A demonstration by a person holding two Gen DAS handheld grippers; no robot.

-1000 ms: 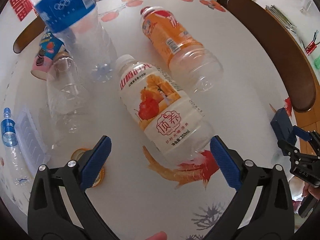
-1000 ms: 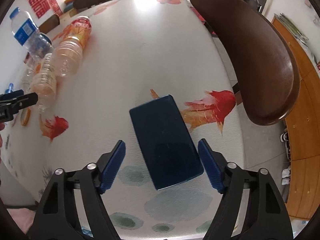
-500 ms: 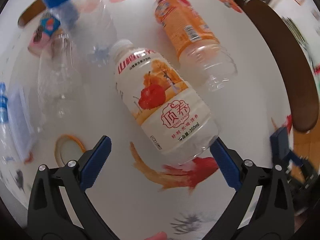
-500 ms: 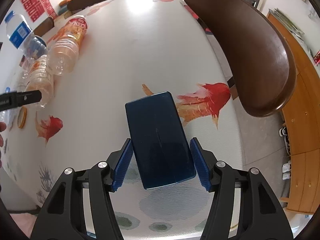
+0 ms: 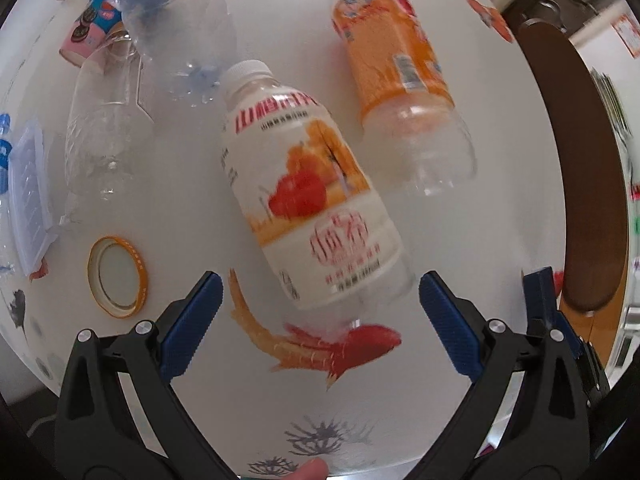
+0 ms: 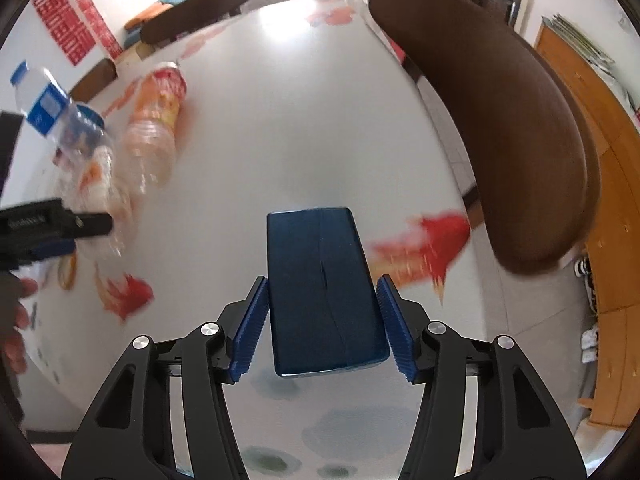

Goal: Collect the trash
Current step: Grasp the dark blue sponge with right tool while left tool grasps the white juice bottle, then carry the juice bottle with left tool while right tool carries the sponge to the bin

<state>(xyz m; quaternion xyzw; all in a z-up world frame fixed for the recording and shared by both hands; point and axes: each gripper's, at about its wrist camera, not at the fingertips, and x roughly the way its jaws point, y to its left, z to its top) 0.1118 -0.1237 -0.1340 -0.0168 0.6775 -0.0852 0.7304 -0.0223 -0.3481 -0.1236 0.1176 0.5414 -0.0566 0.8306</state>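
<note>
Left tongs spread wide above the desk, blue pads well apart, gripping nothing. Just ahead of them, a white-capped juice bottle lying on its side, its clear base reaching in between the pads without touching either. Beside it to the right, an orange-labelled bottle, also lying flat. Further left, a clear empty bottle, a blue-labelled water bottle, a pink paper cup, a clear plastic tray and a loose orange-rimmed lid. Red fish print on the cloth under the bottle's base. Right tongs closed in on a dark blue box, pads pressed to or just beside its two long sides, box lying low over the desk; contact underneath not clear. Brown chair back at the right edge.
</note>
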